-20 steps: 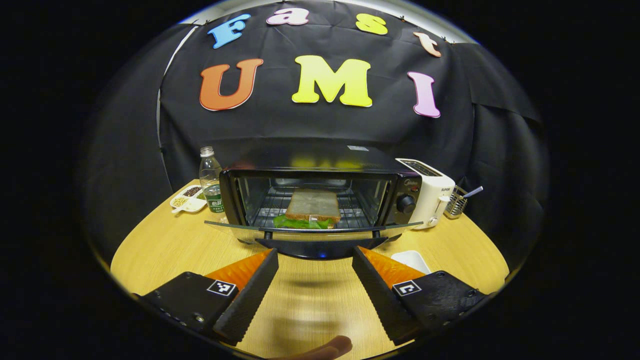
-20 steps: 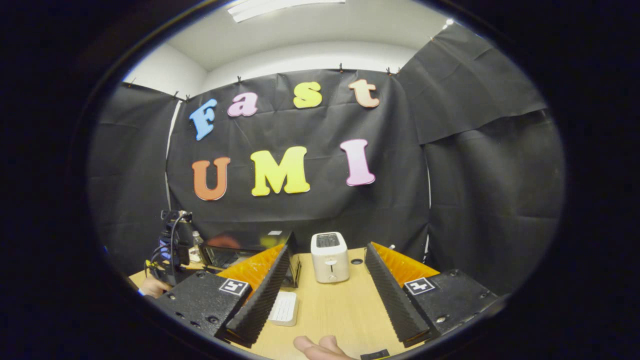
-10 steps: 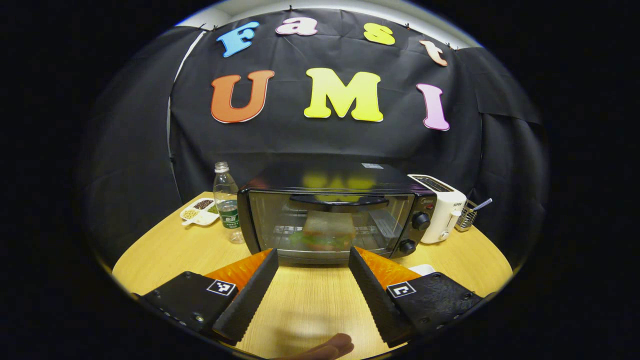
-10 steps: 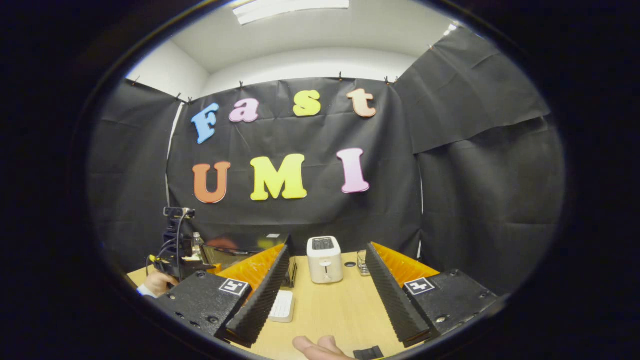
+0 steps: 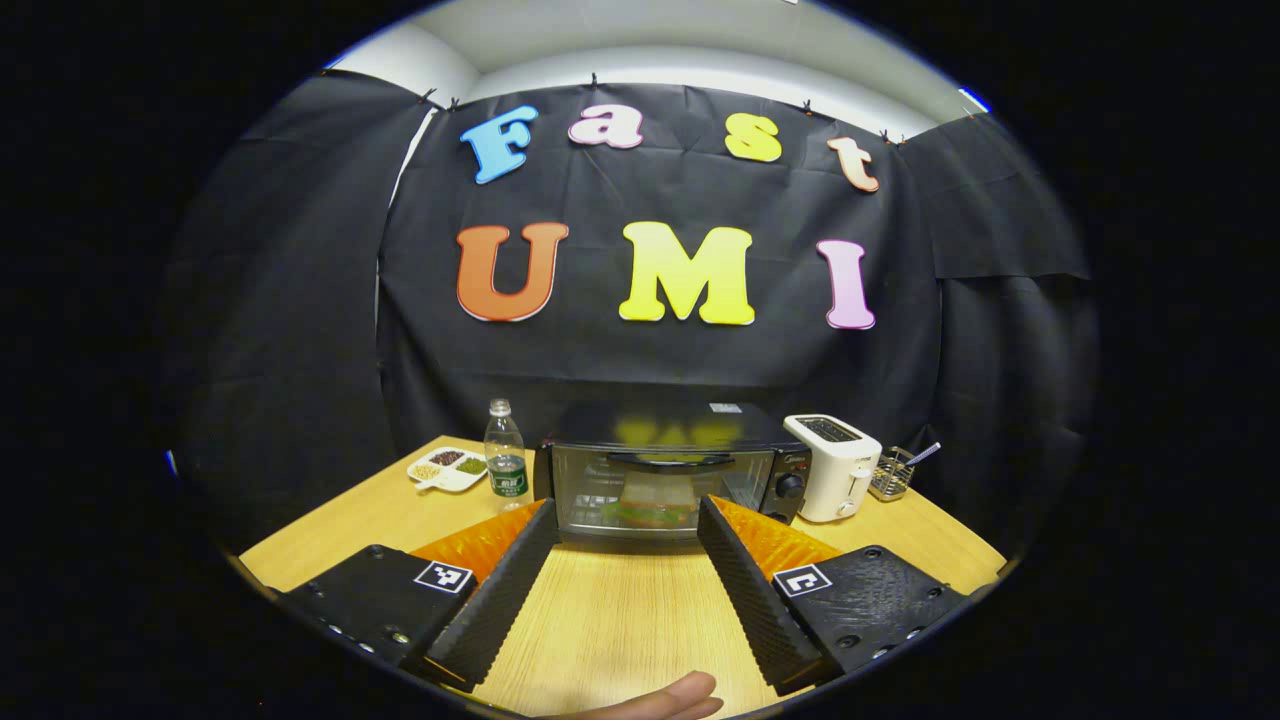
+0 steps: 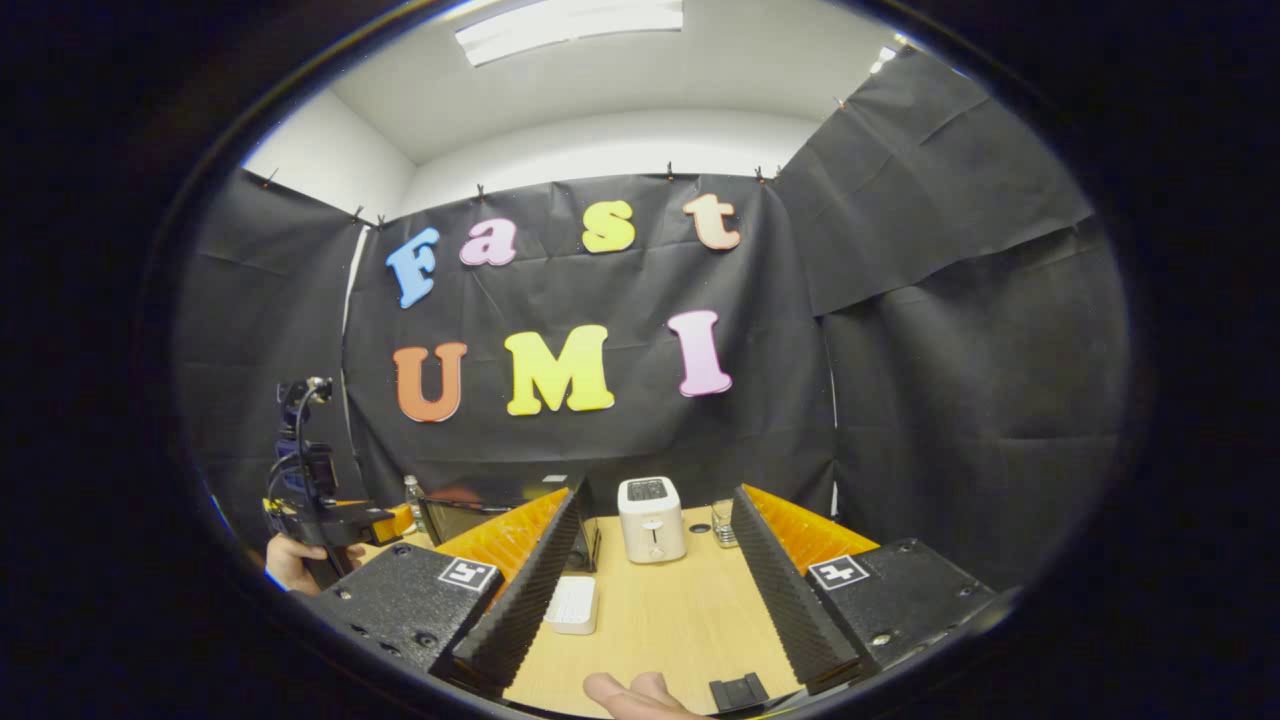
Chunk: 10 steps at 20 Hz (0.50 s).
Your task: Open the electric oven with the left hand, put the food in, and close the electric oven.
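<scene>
The left gripper (image 5: 622,570) hung with its jaws spread and empty over bare wooden table (image 5: 620,610), well short of the electric oven (image 5: 668,475). The oven door was shut, the sandwich (image 5: 650,503) inside behind the glass; its badge was too small to read. The right gripper (image 6: 648,590) gaped empty too, with a toaster (image 6: 651,518) beyond it.

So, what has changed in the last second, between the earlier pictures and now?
The oven door, folded down a second ago, is now shut, with the sandwich behind the glass. The left tongs have drawn back from the electric oven, which now looks smaller, and they are open and empty. The right tongs stayed open over the table; the toaster and water bottle did not move.
</scene>
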Tool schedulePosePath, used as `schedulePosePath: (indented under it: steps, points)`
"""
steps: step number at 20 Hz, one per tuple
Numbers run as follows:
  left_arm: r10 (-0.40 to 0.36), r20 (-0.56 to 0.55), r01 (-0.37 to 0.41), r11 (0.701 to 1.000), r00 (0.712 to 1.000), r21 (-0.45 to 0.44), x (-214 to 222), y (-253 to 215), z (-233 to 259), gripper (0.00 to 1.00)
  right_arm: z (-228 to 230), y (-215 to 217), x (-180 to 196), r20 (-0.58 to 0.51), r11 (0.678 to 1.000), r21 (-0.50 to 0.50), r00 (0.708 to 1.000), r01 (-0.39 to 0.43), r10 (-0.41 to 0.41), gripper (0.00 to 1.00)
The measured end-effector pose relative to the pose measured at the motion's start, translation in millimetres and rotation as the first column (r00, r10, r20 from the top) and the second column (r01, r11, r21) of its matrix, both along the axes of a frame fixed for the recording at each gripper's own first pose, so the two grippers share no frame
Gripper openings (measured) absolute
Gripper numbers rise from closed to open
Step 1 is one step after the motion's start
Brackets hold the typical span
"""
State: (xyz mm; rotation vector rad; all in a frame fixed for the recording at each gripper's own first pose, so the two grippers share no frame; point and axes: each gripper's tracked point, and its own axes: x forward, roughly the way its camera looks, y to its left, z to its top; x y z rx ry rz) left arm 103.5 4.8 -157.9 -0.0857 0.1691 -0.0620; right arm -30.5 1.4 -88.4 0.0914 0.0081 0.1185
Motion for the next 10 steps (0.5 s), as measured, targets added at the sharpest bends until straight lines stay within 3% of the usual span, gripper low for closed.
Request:
schedulePosePath:
  steps: [5, 10]
  points:
    - [0.005, 0.078, -0.007, 1.000, 0.997, 0.028, -63.9, 9.3, 48.3, 0.94, 2.2, -0.2, -27.2, 0.005, 1.000, -0.006, 1.000, 0.001, -0.001, 0.98]
    - [0.063, 0.140, -0.067, 0.998, 0.988, 0.022, -118.6, 27.2, 84.3, 0.93, 11.8, -0.6, -30.0, 0.027, 0.999, -0.037, 1.000, -0.002, 0.003, 0.98]
